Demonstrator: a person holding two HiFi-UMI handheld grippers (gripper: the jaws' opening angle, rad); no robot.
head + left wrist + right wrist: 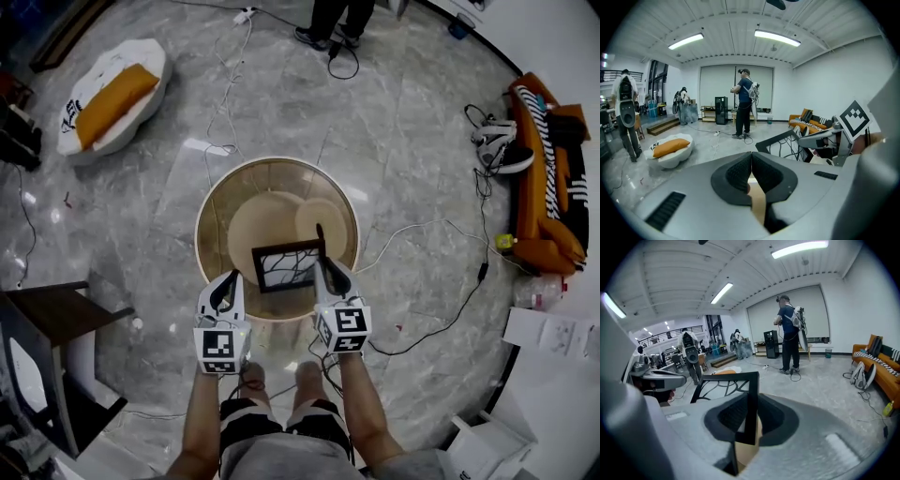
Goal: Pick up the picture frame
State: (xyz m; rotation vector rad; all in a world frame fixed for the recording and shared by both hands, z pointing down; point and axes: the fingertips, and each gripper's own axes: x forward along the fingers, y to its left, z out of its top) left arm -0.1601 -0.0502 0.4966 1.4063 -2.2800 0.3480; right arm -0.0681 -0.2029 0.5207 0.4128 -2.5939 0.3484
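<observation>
A grey marbled floor (412, 141) is seen across the whole head view, and nothing is found between the grippers and the task's thing. At the right edge one orange sofa (539, 187) is placed, with black-and-white striped cloth laid on it. In the middle one round table (253, 202) with a pale rim is seen from above. At the upper left one white seat (103, 145) is set, an orange cushion (117, 94) lying on it; dark print is carried at its left end, too small to be read. At the lower left one dark side table (61, 314) is partly shown. The picture frame (289, 267), black with a branching pattern inside, is held in the air over the near part of the round table, tilted, just above the centre of the lower half. Its right-hand bar is clamped between the jaws of the right gripper (328, 274). The jaws of the left gripper (225, 283) are pressed together on nothing, just left of the frame and apart from it. One marker cube is borne by each of the two grippers; only square patterns are printed there. A white cable (225, 84) and a black cable (441, 328) are trailed over the floor. In the left gripper view three standing persons are counted far behind the frame.
</observation>
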